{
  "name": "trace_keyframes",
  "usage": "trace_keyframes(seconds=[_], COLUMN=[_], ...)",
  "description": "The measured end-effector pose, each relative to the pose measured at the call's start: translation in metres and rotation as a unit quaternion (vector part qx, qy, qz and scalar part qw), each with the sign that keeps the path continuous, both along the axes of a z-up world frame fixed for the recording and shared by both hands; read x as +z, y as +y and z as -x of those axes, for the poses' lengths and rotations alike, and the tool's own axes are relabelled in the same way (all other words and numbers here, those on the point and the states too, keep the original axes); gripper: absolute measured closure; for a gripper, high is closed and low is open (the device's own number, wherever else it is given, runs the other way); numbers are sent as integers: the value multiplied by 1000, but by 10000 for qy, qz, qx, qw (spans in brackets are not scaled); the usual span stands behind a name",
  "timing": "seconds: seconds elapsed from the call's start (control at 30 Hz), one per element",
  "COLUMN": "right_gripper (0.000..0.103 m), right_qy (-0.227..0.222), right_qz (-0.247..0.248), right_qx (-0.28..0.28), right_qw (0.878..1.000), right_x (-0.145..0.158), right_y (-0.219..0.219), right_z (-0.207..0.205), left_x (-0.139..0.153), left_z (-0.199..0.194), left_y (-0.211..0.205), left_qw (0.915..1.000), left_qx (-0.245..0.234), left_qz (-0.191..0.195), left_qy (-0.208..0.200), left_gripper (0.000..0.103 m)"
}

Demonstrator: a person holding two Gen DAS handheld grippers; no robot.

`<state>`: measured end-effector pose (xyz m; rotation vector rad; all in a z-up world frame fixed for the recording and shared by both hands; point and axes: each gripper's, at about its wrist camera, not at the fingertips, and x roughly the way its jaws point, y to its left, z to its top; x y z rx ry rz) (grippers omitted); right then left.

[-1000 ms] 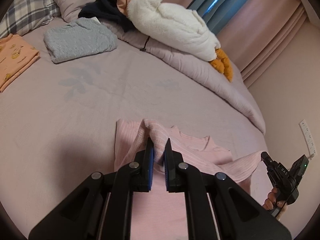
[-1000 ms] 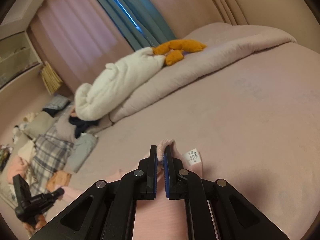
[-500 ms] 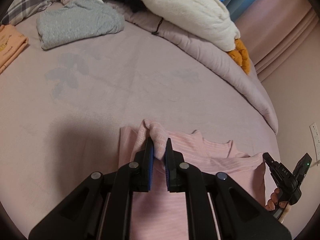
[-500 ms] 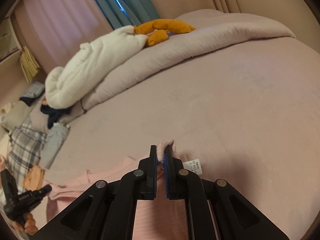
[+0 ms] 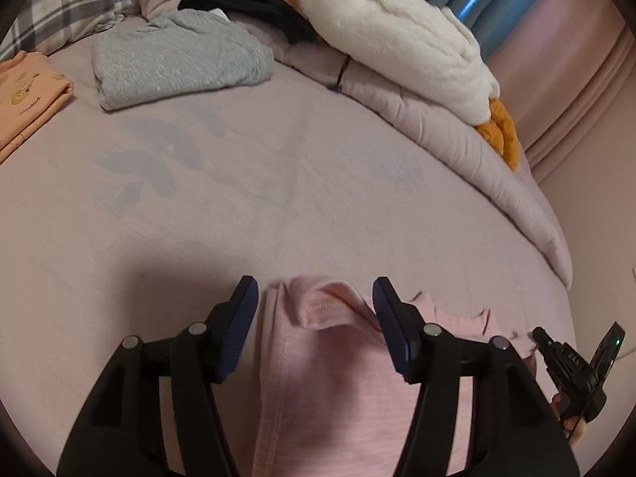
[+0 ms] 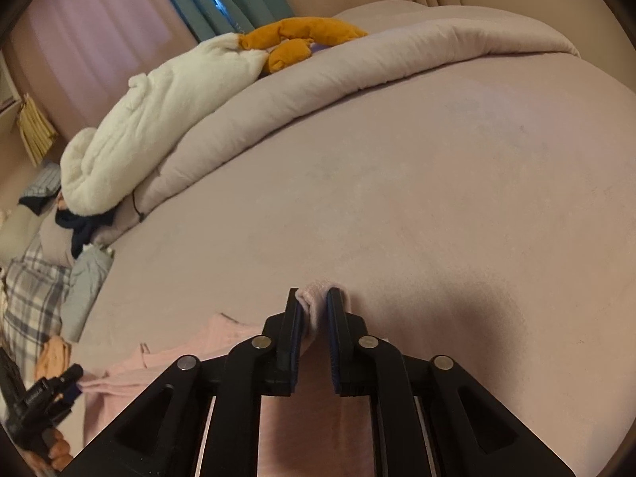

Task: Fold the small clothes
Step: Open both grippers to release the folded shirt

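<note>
Left claw spread, right claw pinching pink cloth

The left gripper (image 5: 314,302) gapes wide over the pink ribbed cotton top (image 5: 342,389) lying flat on the mauve bedsheet (image 5: 278,198); the right gripper (image 6: 316,310) nips a fold of its edge. Beyond sits a folded grey knit garment (image 5: 175,63).

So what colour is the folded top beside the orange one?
Light grey folded top, clearest in the left wrist view.

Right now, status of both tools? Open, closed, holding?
Left tool: open, jaws wide either side of the pink top, gripping nothing.
Right tool: closed on a fold of the pink top.
</note>
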<state>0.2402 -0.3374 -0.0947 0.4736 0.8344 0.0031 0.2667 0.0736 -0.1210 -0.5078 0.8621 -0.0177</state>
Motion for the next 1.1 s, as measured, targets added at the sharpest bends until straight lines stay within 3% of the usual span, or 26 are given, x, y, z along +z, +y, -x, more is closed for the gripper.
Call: trace_keyframes(seconds=[0.07, 0.13, 0.4, 0.43, 0.5, 0.67, 0.8, 1.0, 1.1], right_gripper=[76, 70, 69, 63, 52, 49, 41, 30, 29], right_qy=[-86, -216, -364, -348, -363, -417, -397, -352, -237], right_qz=[45, 151, 356, 382, 450, 709, 549, 268, 124], right_qx=[-60, -134, -217, -221, -243, -224, -135, -87, -58], right_qw=[9999, 9996, 9985, 9984, 9980, 9964, 9976, 9990, 9996], right_x=[4, 10, 32, 35, 39, 48, 48, 44, 33], right_y=[-1, -2, -5, -6, -5, 2, 3, 5, 6], right_z=[1, 2, 15, 18, 26, 50, 66, 104, 123], left_x=[2, 5, 18, 20, 21, 21, 18, 2, -8], left_z=[1, 3, 20, 25, 36, 67, 93, 126, 136], left_y=[3, 5, 4, 5, 5, 4, -4, -17, -25], left_qw=[10000, 9999, 9992, 9989, 9987, 9983, 9969, 9973, 9964], left_qx=[21, 63, -67, -76, -93, -204, -266, -308, -354], left_qz=[76, 117, -375, -453, -496, -549, -728, -584, -655], left_qy=[-18, -104, -114, -105, -95, 18, 127, 312, 415], left_gripper=[36, 29, 16, 14, 12, 11, 10, 10, 10])
